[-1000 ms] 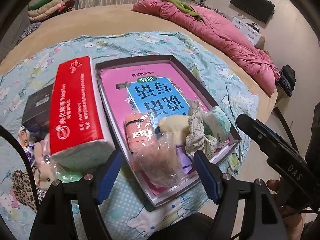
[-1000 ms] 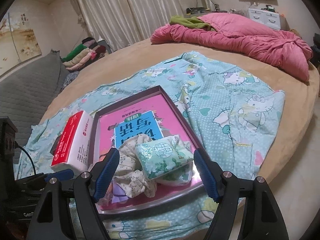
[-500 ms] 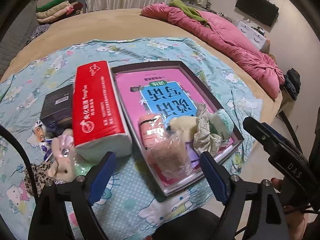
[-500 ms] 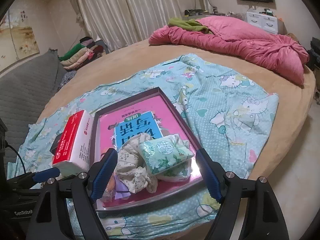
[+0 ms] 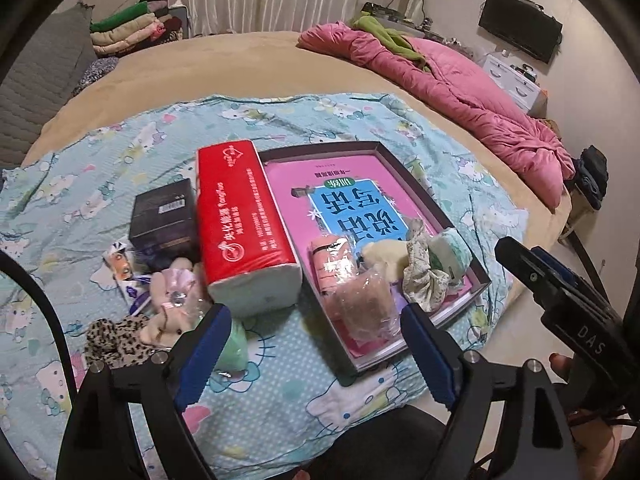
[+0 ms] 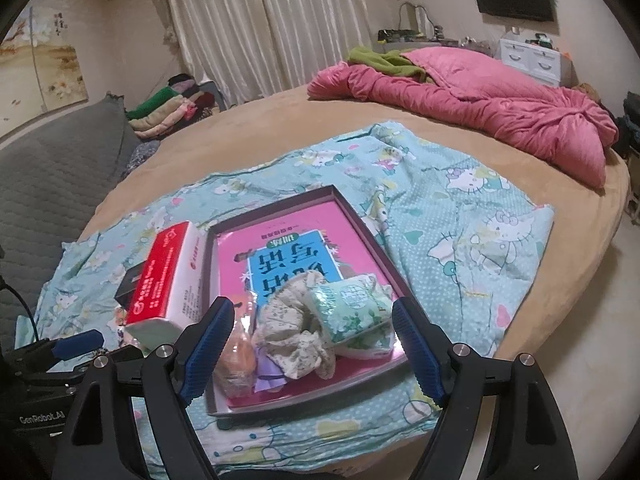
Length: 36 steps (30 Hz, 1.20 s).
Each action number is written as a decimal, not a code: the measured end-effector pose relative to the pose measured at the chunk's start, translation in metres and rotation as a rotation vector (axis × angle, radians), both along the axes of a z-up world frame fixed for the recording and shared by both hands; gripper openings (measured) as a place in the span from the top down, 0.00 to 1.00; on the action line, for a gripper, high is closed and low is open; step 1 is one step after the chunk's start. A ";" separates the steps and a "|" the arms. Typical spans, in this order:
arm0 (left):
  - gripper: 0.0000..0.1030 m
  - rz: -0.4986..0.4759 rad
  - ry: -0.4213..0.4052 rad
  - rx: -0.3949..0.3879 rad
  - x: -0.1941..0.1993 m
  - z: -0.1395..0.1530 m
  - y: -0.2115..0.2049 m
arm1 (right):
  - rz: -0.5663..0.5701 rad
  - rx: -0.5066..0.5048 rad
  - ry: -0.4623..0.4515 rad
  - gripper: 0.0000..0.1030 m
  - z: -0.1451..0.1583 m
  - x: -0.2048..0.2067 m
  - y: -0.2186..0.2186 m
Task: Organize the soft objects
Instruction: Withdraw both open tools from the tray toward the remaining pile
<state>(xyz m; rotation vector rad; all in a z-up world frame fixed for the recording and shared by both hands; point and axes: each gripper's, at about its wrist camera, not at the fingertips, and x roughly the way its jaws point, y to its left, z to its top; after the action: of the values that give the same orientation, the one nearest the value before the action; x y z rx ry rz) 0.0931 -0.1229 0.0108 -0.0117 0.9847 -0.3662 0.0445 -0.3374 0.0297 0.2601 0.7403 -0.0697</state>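
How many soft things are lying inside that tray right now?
5 that I can see, all at the tray's near end: pink roll, clear bag, cream lump, floral scrunchie, green tissue pack. More may be hidden underneath.

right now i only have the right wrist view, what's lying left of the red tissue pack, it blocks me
observer: A pale plush bunny lies on the sheet, just left of the red tissue pack.
operator: anything else soft out there
observer: A leopard-print scrunchie lies beside the bunny, on the sheet too.
operator: is the left hand-held gripper holding something
observer: No, the left hand-held gripper is open and empty.
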 end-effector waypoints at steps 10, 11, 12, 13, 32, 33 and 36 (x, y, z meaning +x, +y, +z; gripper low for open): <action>0.16 0.023 -0.027 0.003 -0.012 0.016 0.019 | 0.036 0.002 -0.022 0.20 0.017 -0.009 0.023; 0.16 0.027 -0.028 0.006 -0.013 0.017 0.021 | 0.041 0.001 -0.023 0.20 0.018 -0.009 0.025; 0.16 0.031 -0.027 0.007 -0.015 0.018 0.023 | 0.050 -0.001 -0.024 0.20 0.020 -0.010 0.029; 0.16 0.035 -0.024 0.005 -0.016 0.019 0.026 | 0.056 -0.001 -0.026 0.20 0.022 -0.010 0.031; 0.16 0.143 -0.027 -0.010 -0.031 0.031 0.097 | 0.194 0.002 -0.044 0.20 0.042 -0.014 0.102; 0.16 0.149 -0.026 -0.012 -0.032 0.031 0.101 | 0.207 -0.001 -0.045 0.20 0.042 -0.014 0.109; 0.16 0.170 -0.024 -0.014 -0.031 0.031 0.112 | 0.232 0.000 -0.042 0.20 0.041 -0.014 0.121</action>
<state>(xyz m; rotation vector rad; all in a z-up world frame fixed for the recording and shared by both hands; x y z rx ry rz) 0.0618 -0.0109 0.0414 -0.1029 0.9503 -0.2163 0.0306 -0.2167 0.0706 0.1740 0.7239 0.1552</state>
